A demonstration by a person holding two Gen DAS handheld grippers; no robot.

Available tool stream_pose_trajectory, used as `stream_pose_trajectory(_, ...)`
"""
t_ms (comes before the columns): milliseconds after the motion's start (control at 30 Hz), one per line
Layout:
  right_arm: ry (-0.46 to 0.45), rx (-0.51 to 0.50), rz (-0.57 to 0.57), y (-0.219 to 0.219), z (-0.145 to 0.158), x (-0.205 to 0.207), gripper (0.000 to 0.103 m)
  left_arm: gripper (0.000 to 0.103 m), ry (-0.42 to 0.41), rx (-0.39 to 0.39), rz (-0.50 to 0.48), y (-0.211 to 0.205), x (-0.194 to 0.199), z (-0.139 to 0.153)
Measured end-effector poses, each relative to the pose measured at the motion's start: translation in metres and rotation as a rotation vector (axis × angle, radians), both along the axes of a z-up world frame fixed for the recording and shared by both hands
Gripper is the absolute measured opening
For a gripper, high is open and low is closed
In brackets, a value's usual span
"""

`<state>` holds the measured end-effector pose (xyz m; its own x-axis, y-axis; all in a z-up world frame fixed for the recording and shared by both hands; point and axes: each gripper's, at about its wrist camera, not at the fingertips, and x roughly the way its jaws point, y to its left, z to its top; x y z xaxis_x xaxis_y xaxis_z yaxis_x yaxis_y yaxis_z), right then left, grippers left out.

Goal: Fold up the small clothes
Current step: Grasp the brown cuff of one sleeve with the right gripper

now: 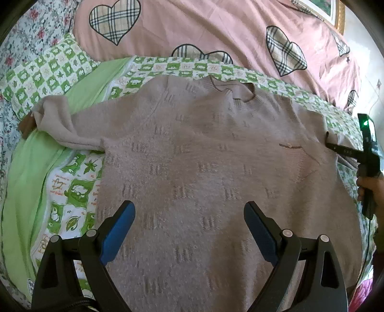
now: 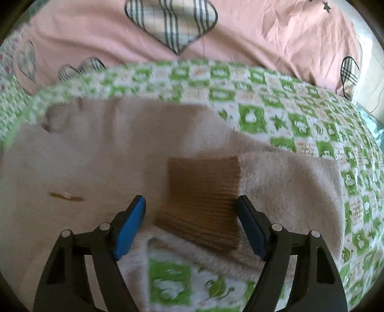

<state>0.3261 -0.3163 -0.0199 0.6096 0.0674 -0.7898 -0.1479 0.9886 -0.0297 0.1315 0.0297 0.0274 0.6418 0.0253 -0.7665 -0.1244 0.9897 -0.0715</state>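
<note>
A fuzzy mauve sweater (image 1: 196, 153) lies flat on the bed, collar (image 1: 242, 92) at the far side. Its left sleeve (image 1: 60, 120) stretches out to the left. My left gripper (image 1: 189, 216) is open and empty above the sweater's lower body. My right gripper (image 2: 190, 211) is open, its blue pads either side of the brown ribbed cuff (image 2: 204, 199) of the right sleeve (image 2: 288, 189), which is folded back onto the sweater. The right gripper also shows at the right edge of the left wrist view (image 1: 333, 144).
The sweater rests on a green-and-white checked quilt (image 2: 276, 105). A pink duvet with plaid hearts (image 1: 192, 28) lies behind it. A floral sheet (image 1: 21, 43) is at the far left. A framed picture (image 1: 331, 9) hangs at the top right.
</note>
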Motion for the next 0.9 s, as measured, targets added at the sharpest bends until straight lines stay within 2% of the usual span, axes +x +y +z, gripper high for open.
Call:
stream_pose_trajectory(67,-0.013,-0.004,-0.012,-0.006,0.000,0.001,0.056,0.093,0.004,-0.001,0.004,0.002,0.002,-0.001)
stream_pose_trajectory(100,-0.018,0.004,-0.023,-0.008,0.002,0.000,0.036,0.093,0.004,-0.004,0.006,0.004,0.002,-0.002)
stream_pose_trajectory(133,-0.026,0.012,-0.037,-0.010,0.006,-0.001,0.025,0.093,0.002,-0.009,0.009,0.006,0.001,-0.002)
stream_pose_trajectory(167,-0.042,0.040,-0.052,-0.012,0.014,-0.004,0.020,0.093,0.000,-0.013,0.012,0.007,0.001,-0.002)
stream_pose_trajectory(233,-0.076,0.134,-0.034,-0.010,0.031,-0.011,0.018,0.093,-0.004,-0.023,0.018,0.010,0.000,-0.002)
stream_pose_trajectory(333,-0.099,0.223,0.041,0.016,0.049,-0.019,0.018,0.093,-0.009,-0.038,0.024,0.013,-0.002,0.000)
stream_pose_trajectory(533,-0.087,0.390,0.288,0.122,0.073,-0.041,0.018,0.093,-0.033,-0.065,0.038,0.022,-0.015,0.006)
stream_pose_trajectory(700,-0.024,0.443,0.429,0.213,0.061,-0.050,0.018,0.093,-0.047,-0.077,0.058,0.038,-0.027,0.007)
stream_pose_trajectory(800,0.030,0.489,0.484,0.254,0.049,-0.048,0.018,0.093,-0.044,-0.099,0.076,0.050,-0.032,0.006)
stream_pose_trajectory(900,0.069,0.493,0.508,0.286,0.036,-0.050,0.018,0.093,-0.043,-0.124,0.087,0.060,-0.031,0.006)
